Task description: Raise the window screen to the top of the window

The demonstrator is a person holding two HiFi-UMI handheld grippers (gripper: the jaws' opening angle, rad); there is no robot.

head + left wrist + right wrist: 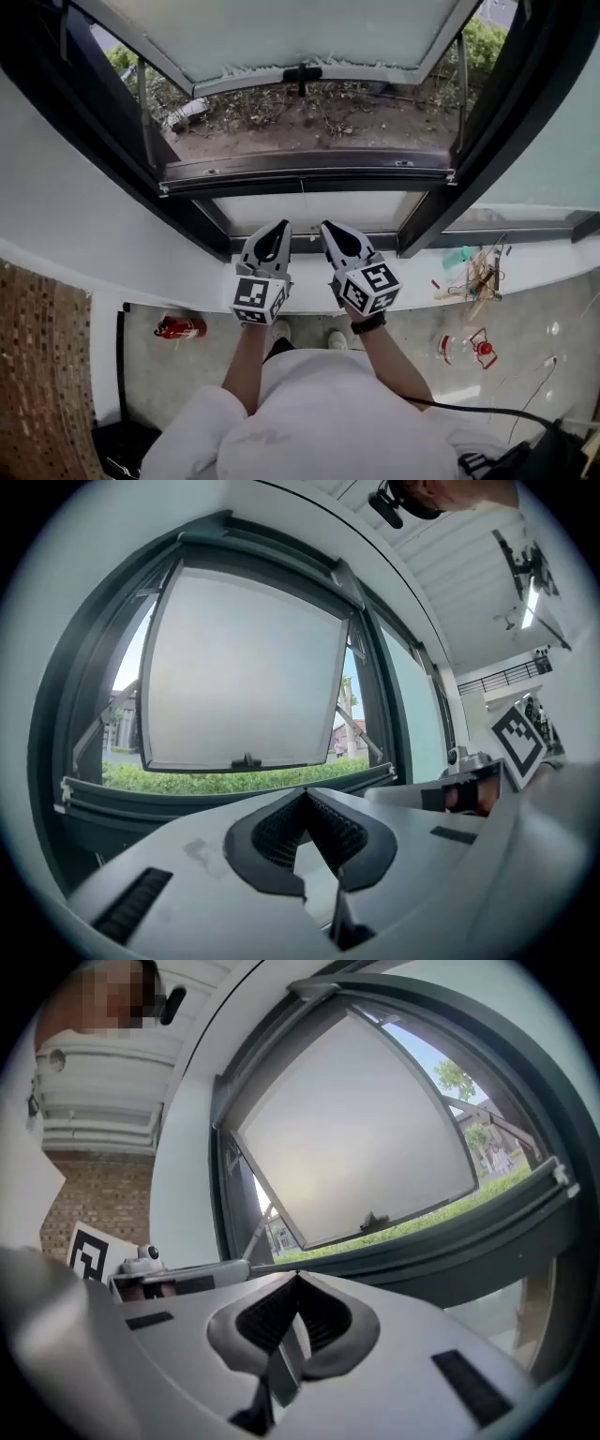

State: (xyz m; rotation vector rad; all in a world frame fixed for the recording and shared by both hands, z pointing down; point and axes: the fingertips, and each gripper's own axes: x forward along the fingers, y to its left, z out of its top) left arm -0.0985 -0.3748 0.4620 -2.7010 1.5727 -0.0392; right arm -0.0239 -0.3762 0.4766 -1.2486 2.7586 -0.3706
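Outward, window panel [246, 667] tilted, bottom edge level

Left gripper [278, 228] and right gripper [327, 228]: jaws closed, empty, side by side.

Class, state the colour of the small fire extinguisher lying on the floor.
Red: the small cylindrical fire extinguisher shows best in the head view.

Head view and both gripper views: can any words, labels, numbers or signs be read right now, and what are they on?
No words or numbers can be read in any view.
Left marker cube and right marker cube: black-and-white square patterns only, no lettering.
Red canister: any label is too small to read.
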